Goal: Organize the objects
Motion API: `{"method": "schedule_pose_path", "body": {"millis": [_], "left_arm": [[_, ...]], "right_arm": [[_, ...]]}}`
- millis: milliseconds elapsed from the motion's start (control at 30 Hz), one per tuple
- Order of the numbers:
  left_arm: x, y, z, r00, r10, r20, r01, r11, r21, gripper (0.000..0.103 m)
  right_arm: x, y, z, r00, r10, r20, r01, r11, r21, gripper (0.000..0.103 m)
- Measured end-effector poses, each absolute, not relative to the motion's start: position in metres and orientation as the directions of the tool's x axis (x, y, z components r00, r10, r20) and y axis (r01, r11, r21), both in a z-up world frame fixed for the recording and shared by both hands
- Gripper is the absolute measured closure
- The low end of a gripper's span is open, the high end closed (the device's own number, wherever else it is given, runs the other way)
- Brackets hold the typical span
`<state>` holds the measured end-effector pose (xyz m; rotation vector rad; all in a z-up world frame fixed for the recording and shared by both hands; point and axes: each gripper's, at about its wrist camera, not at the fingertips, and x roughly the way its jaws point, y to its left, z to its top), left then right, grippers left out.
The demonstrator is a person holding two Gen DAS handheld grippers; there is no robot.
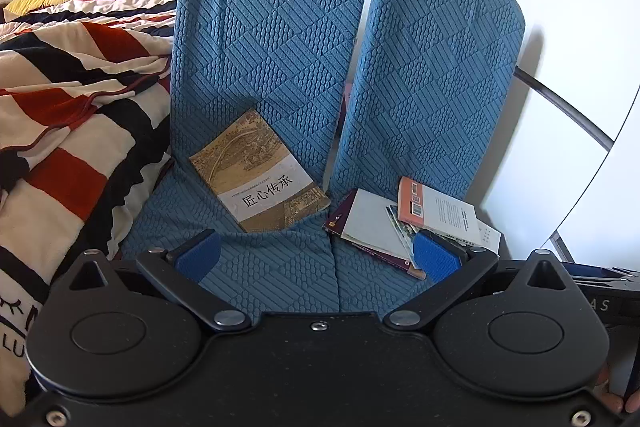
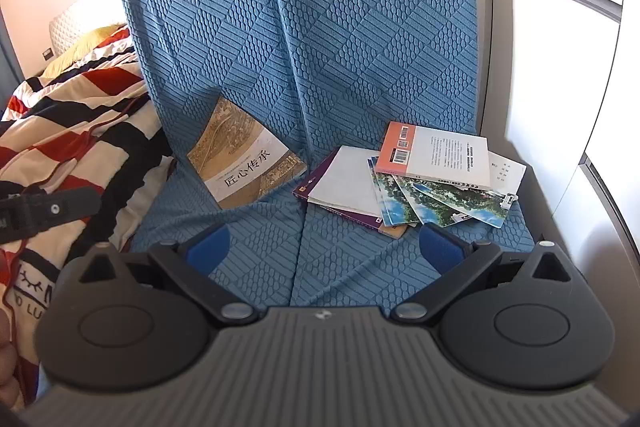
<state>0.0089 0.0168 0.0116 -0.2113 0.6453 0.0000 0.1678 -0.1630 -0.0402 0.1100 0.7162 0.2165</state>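
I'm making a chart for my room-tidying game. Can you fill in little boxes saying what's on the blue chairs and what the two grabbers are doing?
left seat: one tan book leaning against the backrest
right seat: messy pile with a purple-edged book, an orange-spined book on top, landscape postcards
beside the seats: striped blanket
left gripper: open, holding nothing
right gripper: open, holding nothing
tidied yet: no
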Motion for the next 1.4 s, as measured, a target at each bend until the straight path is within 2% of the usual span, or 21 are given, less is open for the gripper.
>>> {"method": "schedule_pose_path", "body": {"millis": [400,600,1033,1400], "left_arm": [[0.001,0.032,0.013,0.817,-0.007,-0.576,-0.118,0.977,-0.178,0.000],[0.001,0.033,0.009,0.803,-0.014,-0.596,-0.120,0.976,-0.184,0.000],[-0.008,0.037,0.016,0.813,-0.014,-0.582,-0.123,0.973,-0.196,0.000],[0.018,0.050,0.002,0.799,-0.010,-0.601,-0.142,0.968,-0.205,0.000]], "right_arm": [[0.174,-0.141,-0.042,0.719,0.266,-0.642,-0.206,0.964,0.169,0.000],[0.175,-0.140,-0.047,0.718,0.258,-0.647,-0.203,0.966,0.161,0.000],[0.171,-0.125,-0.042,0.722,0.267,-0.638,-0.226,0.963,0.146,0.000],[0.190,-0.115,-0.055,0.728,0.234,-0.645,-0.187,0.972,0.141,0.000]]}}
